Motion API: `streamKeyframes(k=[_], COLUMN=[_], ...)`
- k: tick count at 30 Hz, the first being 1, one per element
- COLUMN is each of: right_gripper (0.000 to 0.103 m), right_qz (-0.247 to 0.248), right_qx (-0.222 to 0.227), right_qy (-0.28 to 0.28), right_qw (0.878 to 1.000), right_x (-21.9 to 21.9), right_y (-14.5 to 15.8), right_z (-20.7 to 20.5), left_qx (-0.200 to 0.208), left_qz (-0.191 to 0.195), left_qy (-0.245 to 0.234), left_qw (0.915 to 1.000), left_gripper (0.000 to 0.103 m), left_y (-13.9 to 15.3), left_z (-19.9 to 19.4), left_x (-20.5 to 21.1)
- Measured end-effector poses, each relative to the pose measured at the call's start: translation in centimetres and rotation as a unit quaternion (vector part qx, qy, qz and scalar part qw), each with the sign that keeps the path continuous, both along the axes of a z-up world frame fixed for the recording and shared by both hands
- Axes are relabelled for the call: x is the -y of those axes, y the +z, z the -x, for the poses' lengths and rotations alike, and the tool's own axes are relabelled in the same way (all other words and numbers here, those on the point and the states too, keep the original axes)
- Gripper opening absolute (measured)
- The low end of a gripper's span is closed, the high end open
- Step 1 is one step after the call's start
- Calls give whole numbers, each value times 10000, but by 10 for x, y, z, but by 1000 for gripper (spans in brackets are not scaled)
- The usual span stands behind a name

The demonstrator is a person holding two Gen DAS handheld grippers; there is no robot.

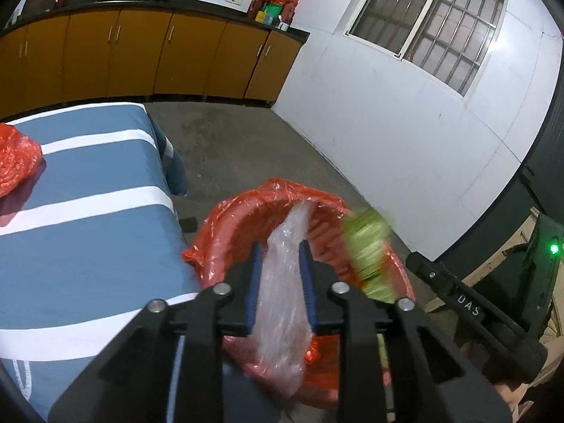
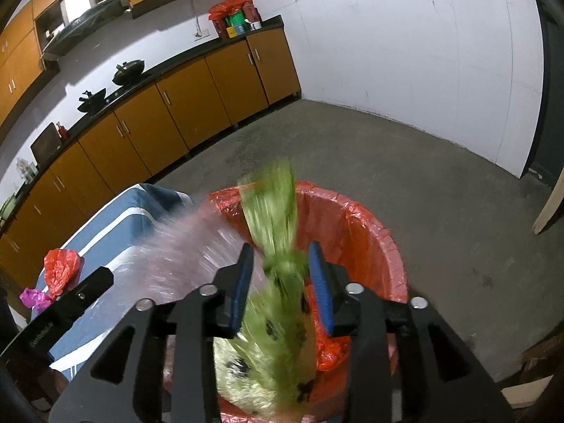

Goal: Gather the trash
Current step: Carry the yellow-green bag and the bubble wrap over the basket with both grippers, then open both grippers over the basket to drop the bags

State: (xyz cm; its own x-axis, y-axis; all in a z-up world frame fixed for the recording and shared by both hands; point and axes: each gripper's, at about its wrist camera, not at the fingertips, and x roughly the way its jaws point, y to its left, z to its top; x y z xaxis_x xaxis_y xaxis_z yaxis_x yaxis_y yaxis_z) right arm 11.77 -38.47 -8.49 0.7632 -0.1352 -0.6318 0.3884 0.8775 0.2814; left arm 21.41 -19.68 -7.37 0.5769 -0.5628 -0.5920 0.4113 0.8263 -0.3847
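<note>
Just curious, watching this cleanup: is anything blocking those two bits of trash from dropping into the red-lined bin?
Nothing visible. The clear plastic wrap and the green wrapper hang between open tongs right above the bin, whose mouth is uncovered.

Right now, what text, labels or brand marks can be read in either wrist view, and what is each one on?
"DAS": white letters on the black body of the right gripper, seen from the left wrist view.
Small white lettering on the black body of the left gripper, in the right wrist view: too small and blurred to read.
Coloured boxes on the counter: printing too small to read.
Nothing else legible.
</note>
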Motion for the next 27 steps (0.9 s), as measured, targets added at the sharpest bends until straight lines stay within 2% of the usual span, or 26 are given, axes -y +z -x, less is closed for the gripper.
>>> streamKeyframes(k=[8,16,23,27], right_gripper=[38,38,38,38], right_qz=[181,455,551,608], right_qx=[-103,-179,-173,-143], right_qy=[-3,246,813,1274], right_qw=[9998,9985,9950,9899], right_x=[-3,-26,-66,-101], right_y=[-1,3,11,15], right_z=[4,2,-11,-26], left_qx=[68,213,431,482], left_qz=[-136,-510,-890,-1047], left_qy=[168,573,1163,1634], left_qw=[9997,9968,9883,9798], left_gripper=[42,55,64,68], left_y=[-1,-1,2,1], left_z=[1,8,15,20], left_x=[-14,-53,-109,-156])
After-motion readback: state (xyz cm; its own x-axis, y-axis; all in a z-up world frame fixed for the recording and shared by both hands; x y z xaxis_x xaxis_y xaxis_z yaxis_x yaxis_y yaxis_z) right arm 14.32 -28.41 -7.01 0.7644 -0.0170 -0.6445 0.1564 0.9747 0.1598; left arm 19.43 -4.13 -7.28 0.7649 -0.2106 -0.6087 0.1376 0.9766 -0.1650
